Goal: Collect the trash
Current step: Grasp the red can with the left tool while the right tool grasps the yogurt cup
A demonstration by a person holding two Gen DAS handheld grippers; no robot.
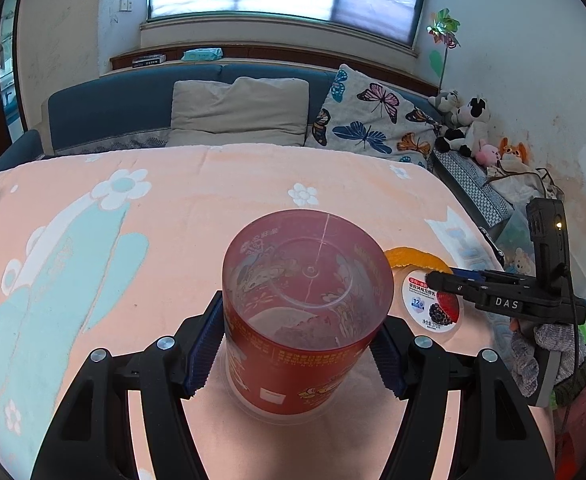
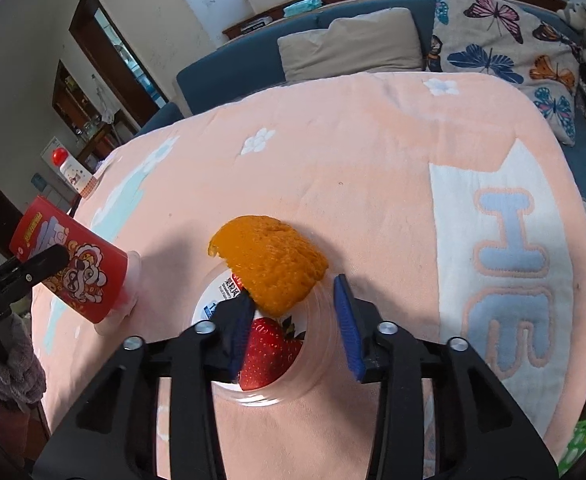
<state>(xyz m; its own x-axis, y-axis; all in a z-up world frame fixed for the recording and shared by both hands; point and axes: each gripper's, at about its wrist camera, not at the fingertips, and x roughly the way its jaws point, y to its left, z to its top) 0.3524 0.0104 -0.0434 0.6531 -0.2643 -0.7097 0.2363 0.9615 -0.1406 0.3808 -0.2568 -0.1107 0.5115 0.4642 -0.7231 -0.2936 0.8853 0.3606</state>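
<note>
On the bed, left gripper (image 1: 297, 344) clamps the cup (image 1: 305, 304); right gripper (image 2: 293, 320), half-open around the peel (image 2: 273, 264), should close squarely on it.

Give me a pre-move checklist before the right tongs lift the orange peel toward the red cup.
1. Red cup held by left tongs: ok, both pads press its sides.
2. Cup mouth reachable: not ok, it faces the blanket; the base faces the camera.
3. Orange peel between right tongs: cannot tell, the left pad is under its edge, the right pad stands clear.
4. Firm grip on the peel: not ok, no squeeze is visible.
5. Yogurt lid free of the tongs: cannot tell, the peel lies on it and the left pad overlaps it.
6. Path from peel to cup: ok, only bare blanket between.
</note>
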